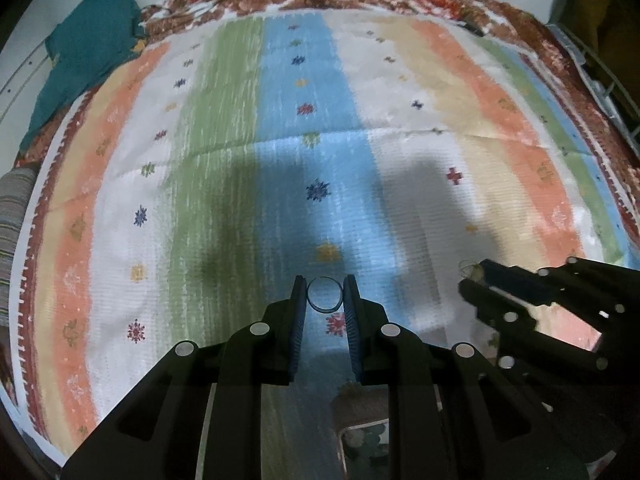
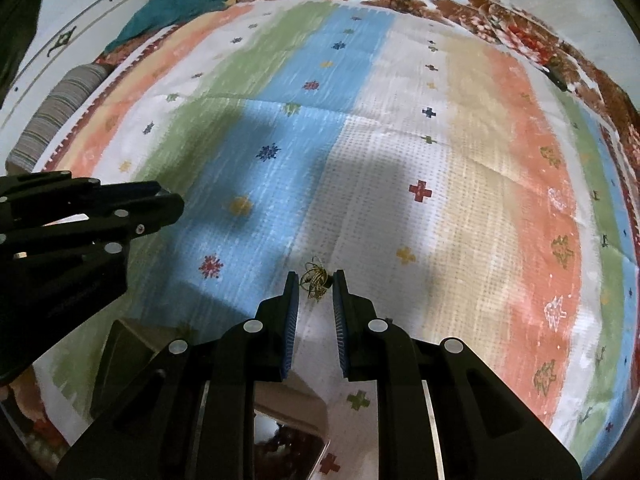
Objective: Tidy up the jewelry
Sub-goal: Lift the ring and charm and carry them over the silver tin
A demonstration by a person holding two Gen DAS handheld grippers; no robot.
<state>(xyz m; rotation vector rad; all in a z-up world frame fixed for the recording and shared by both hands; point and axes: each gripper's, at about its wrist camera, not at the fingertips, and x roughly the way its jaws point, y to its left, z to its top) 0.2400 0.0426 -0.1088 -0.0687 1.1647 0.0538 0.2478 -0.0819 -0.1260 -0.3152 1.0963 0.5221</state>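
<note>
Pinching one thin round ring (image 1: 324,295), the left tongs (image 1: 325,294) hover over a striped woven cloth (image 1: 280,152); the right tongs (image 2: 316,280) clamp one tangled gold wire piece (image 2: 315,278).

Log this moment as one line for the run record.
left gripper: shut on ring | right gripper: shut on gold earring | both above striped cloth

Both wrist cameras are looking steeply down along their fingers. They are sharing the striped cloth (image 1: 280,128), each catching the other gripper.
</note>
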